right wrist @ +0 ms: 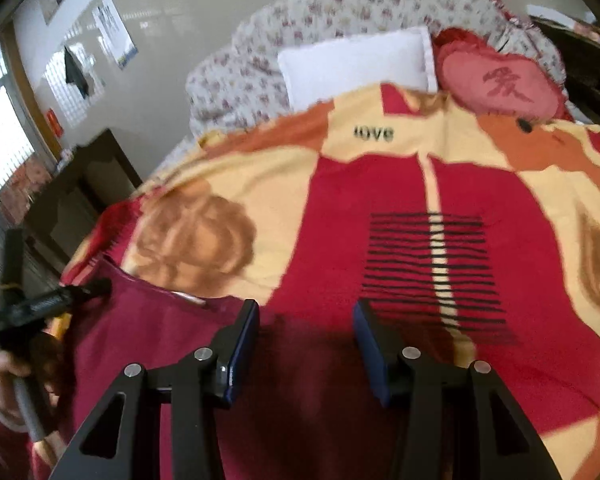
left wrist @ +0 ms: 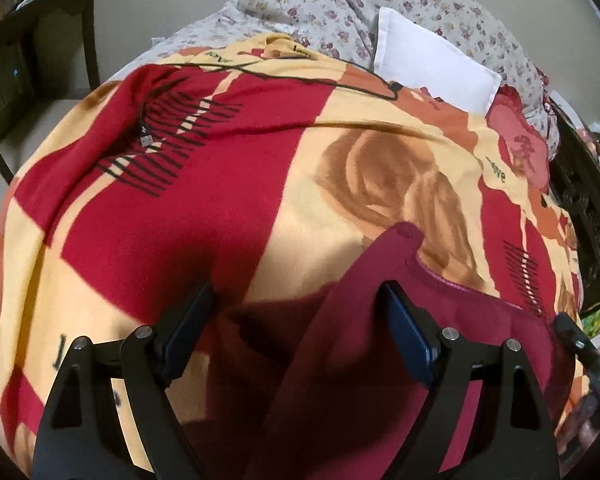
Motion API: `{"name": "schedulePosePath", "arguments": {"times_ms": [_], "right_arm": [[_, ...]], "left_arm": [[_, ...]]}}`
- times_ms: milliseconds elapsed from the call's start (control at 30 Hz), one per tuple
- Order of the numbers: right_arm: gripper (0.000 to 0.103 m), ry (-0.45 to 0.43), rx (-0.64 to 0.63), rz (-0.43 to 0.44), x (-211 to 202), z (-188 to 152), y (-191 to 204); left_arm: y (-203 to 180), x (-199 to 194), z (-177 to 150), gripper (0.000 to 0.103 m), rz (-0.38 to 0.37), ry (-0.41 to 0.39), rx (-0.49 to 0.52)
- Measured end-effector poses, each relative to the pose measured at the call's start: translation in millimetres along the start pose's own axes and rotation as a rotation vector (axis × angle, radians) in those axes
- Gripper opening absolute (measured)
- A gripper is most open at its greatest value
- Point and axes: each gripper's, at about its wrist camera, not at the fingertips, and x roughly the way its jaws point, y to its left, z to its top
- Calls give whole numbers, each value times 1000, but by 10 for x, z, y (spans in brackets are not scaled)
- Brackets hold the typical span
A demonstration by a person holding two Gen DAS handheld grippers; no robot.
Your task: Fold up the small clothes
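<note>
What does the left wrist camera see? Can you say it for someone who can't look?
The open left gripper hovers over a maroon garment spread on a red-and-yellow blanket covering a bed. Farther back, a black USB cable lies on the blanket before a white pillow.

A maroon garment (left wrist: 380, 340) lies spread flat across the lower right of the frame, neckline toward upper right.

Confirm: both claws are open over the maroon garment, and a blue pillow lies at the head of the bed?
Not quite: the pillow is white, as the right wrist view shows. The rest holds: left claw and right claw are open over the garment.
</note>
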Motion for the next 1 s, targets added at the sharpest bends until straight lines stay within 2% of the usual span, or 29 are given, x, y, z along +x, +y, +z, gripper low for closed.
{"name": "schedulePosePath", "arguments": {"times_ms": [67,200,333,433,500,733,1000], "right_arm": [[47,-11,-10,30,-226,-101,56],[47,15,-42,46,-405,-287,154],[47,56,-32,2,-276,-439,39],[47,64,17,12,-208,-450,-63],[47,66,6,4,-305,-408,48],[48,85,-48,71,-462,-507,447],[48,108,-48,120,-294,-580,739]], "left_arm": [[-24,-85,-47,85,22,-18,21],[-83,-267,-133,85,21,-48,43],[-174,-414,-240,85,38,-67,71],[-229,-503,-315,85,39,-65,88],[-235,-575,-356,85,35,-71,93],[-230,-751,-532,85,58,-89,130],[-67,-831,-766,85,56,-61,112]]}}
